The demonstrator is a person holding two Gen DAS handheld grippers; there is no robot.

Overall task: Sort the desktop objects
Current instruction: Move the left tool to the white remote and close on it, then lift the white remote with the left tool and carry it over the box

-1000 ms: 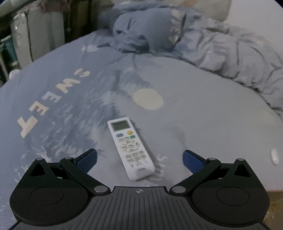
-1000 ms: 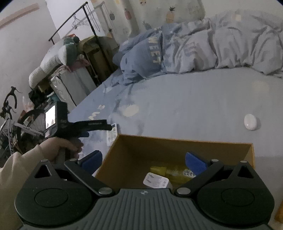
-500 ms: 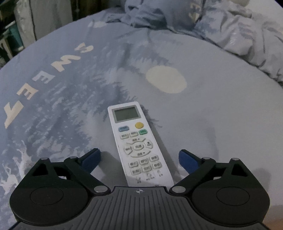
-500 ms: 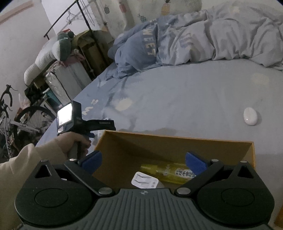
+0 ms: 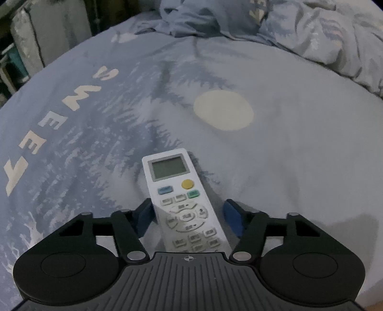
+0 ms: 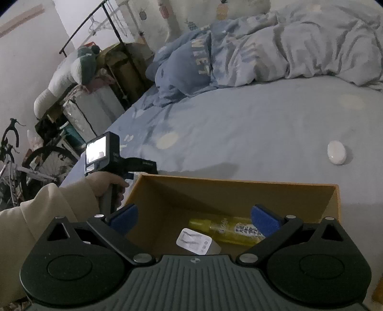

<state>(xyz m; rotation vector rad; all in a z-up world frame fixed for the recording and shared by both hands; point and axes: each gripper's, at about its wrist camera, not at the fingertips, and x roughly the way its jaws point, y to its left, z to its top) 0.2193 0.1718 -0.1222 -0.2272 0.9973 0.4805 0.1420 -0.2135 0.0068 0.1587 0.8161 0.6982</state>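
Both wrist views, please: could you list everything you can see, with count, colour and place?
Remote control: one, white, on the bedsheet between the left fingers.
Box: one, brown, open, under the right gripper.
Bottle: one, yellow, lying in the box.
Packet: one, white, in the box beside the bottle.
Oval object: one, white, on the sheet beyond the box.
Bedsheet: one, blue-grey.
Duvet: one, blue-grey, crumpled at the far end.
Bicycle: one, left of the bed.
Left gripper: open, straddling the remote.
Right gripper: open, empty.

- You see a blue bedsheet [image 5: 299, 153] printed "SWEET", a rumpled duvet [image 6: 299, 45] heaped behind it.
- You see a bicycle [image 6: 26, 167] and clothes rack [image 6: 105, 21] at the wall.
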